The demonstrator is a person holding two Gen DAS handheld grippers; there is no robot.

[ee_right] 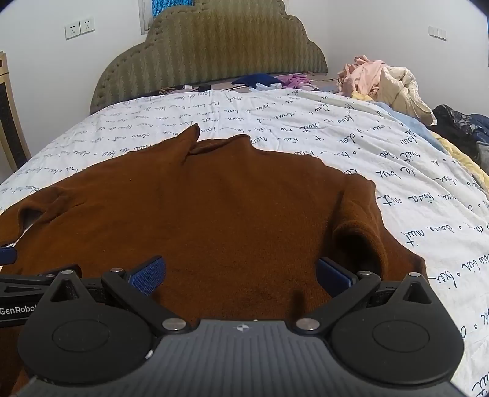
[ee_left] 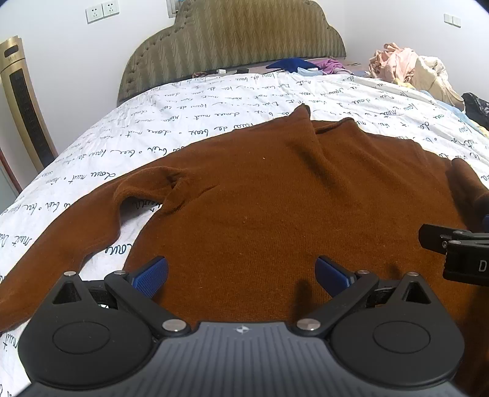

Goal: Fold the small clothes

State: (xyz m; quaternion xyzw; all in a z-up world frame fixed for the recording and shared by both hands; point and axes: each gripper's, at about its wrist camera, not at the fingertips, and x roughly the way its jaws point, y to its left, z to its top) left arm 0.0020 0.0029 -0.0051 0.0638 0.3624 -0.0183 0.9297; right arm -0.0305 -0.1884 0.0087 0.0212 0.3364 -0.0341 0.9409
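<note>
So the bed [ee_left: 214,100] fills most of both views, covered in a white sheet [ee_right: 305,128] with dark cursive writing all over it, and an olive quilted headboard [ee_left: 232,39] stands at the far end against the wall.

The brown sweater [ee_left: 275,195] lies spread out flat on the sheet, in the near half of the bed. Its body runs lengthwise away from the cameras, with the neck opening [ee_right: 214,145] pointing toward the headboard and the hem end nearest the cameras. One side of the collar sticks up in a little peak. The left sleeve [ee_left: 61,232] stretches out sideways and curls back toward the near edge, with a gap of sheet showing between it and the body. The right sleeve [ee_right: 360,220] is bunched and folded in along the body's right side.

There's a heap of pale pink and cream clothes [ee_right: 382,82] at the far right of the bed, darker stuff beside it, plus a blue and a purple garment up near the headboard.

The left gripper [ee_left: 241,274] hovers over the lower part of the sweater, jaws spread wide with nothing between them but the fabric below. The right gripper [ee_right: 241,274] is the same deal, jaws wide apart and gripping nothing, just beside the folded right sleeve.

Wall sockets [ee_left: 102,10] sit up left of the headboard.
</note>
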